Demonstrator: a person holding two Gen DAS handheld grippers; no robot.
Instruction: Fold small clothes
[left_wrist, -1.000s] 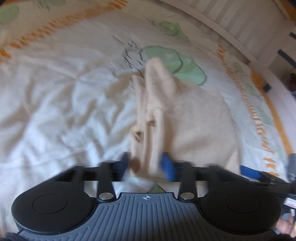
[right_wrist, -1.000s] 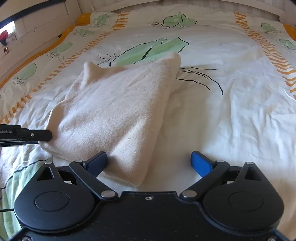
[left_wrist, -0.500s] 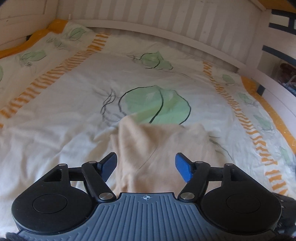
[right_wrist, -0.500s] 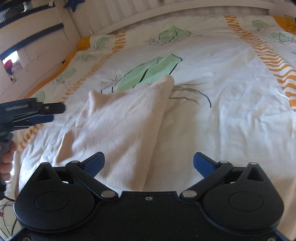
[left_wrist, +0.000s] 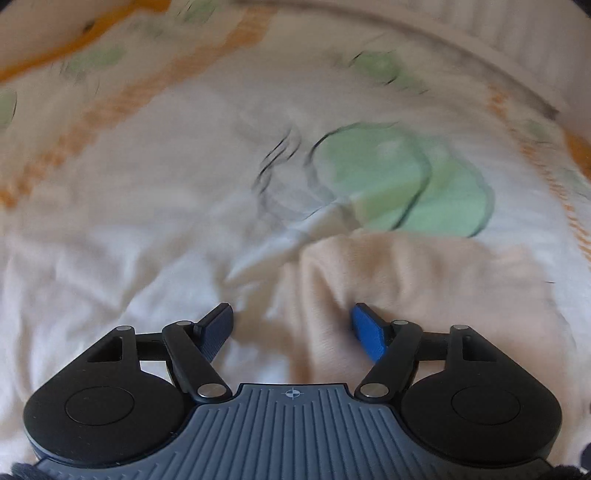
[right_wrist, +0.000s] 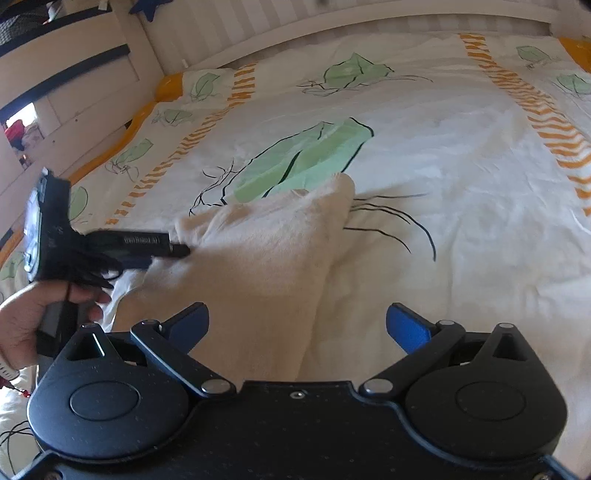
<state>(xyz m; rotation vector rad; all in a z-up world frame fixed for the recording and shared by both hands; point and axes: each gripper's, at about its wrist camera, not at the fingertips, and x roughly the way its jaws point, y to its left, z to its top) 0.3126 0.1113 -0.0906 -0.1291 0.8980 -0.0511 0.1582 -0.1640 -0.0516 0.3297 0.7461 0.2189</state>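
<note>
A cream small garment (left_wrist: 424, 280) lies folded on the bed cover (left_wrist: 129, 258); the left wrist view is blurred by motion. My left gripper (left_wrist: 291, 328) hovers over the garment's left edge. Its jaws are opening, and cloth lies under the gap with no pad pressing on it. In the right wrist view the garment (right_wrist: 266, 258) sits left of centre, and the left gripper (right_wrist: 181, 251) reaches its left edge. My right gripper (right_wrist: 297, 325) is open above the garment's near end, holding nothing.
The bed cover (right_wrist: 461, 184) is white with green leaf prints and orange striped bands. A white slatted bed rail (right_wrist: 295, 26) runs along the far side and the left. A person's hand (right_wrist: 33, 317) holds the left gripper's handle at the left edge.
The left gripper let go of the raised fold of the garment, opened, and swung to the left edge. The garment now lies flat. The right gripper drew back a little, still open.
</note>
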